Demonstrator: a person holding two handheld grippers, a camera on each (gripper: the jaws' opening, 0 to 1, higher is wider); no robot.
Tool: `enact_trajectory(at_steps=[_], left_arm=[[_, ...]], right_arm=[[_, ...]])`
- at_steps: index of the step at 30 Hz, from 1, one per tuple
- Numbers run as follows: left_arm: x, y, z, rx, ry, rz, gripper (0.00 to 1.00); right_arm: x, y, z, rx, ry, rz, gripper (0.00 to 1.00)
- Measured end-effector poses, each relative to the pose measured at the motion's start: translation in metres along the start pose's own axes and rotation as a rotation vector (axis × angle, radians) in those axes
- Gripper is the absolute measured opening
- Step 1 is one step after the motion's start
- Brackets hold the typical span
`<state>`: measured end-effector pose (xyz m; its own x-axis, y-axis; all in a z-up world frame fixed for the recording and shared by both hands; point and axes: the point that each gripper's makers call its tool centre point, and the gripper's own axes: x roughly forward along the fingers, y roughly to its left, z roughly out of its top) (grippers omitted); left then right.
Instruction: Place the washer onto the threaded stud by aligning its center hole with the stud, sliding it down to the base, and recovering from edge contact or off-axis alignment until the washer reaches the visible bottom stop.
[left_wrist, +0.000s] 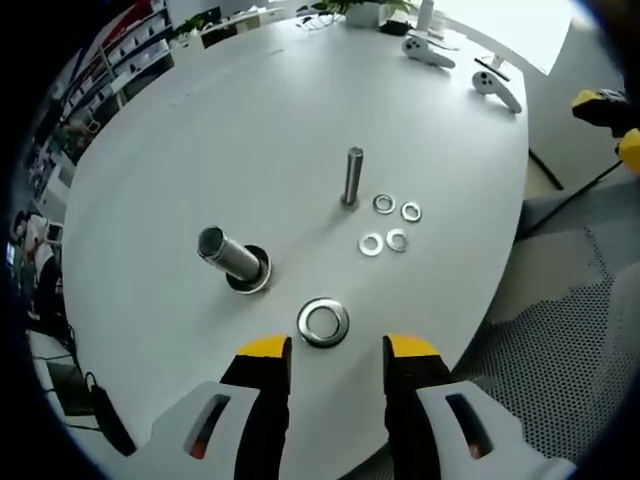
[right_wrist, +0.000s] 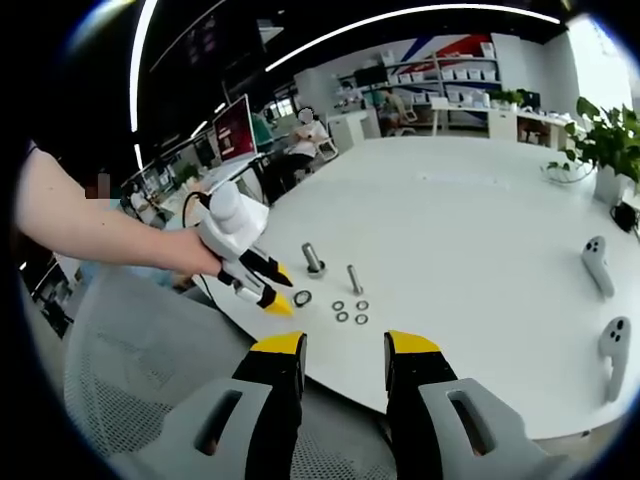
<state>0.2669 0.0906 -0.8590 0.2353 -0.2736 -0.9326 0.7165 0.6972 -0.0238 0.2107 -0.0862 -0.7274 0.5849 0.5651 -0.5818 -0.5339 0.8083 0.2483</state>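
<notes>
Hovering your empty, parted left gripper (left_wrist: 337, 350) before the large flat steel washer (left_wrist: 323, 322), you're holding your right gripper (right_wrist: 345, 345) agape, empty, well back off the round white table (right_wrist: 480, 260).

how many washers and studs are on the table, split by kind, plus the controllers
large washer: 1
small washers: 4
thick stud on a round base: 1
thin stud: 1
white handheld controllers: 2
total: 9
</notes>
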Motion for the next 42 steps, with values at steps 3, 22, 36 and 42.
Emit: enact_trajectory(at_steps=[3, 22, 36, 42], left_arm=[[0.003, -0.001, 0.003, 0.007, -0.003, -0.005, 0.35], [0.015, -0.001, 0.002, -0.008, -0.013, -0.023, 0.34], [0.019, 0.008, -0.004, 0.075, 0.063, 0.006, 0.31], [0.018, 0.010, 0.000, 0.065, 0.092, 0.000, 0.30]], right_arm=[[0.000, 0.000, -0.001, -0.003, 0.003, -0.002, 0.33], [0.000, -0.001, -0.002, -0.002, 0.010, -0.007, 0.33], [-0.001, -0.005, 0.001, 0.014, -0.009, -0.021, 0.33], [-0.002, -0.006, 0.002, 0.021, -0.017, -0.028, 0.33]])
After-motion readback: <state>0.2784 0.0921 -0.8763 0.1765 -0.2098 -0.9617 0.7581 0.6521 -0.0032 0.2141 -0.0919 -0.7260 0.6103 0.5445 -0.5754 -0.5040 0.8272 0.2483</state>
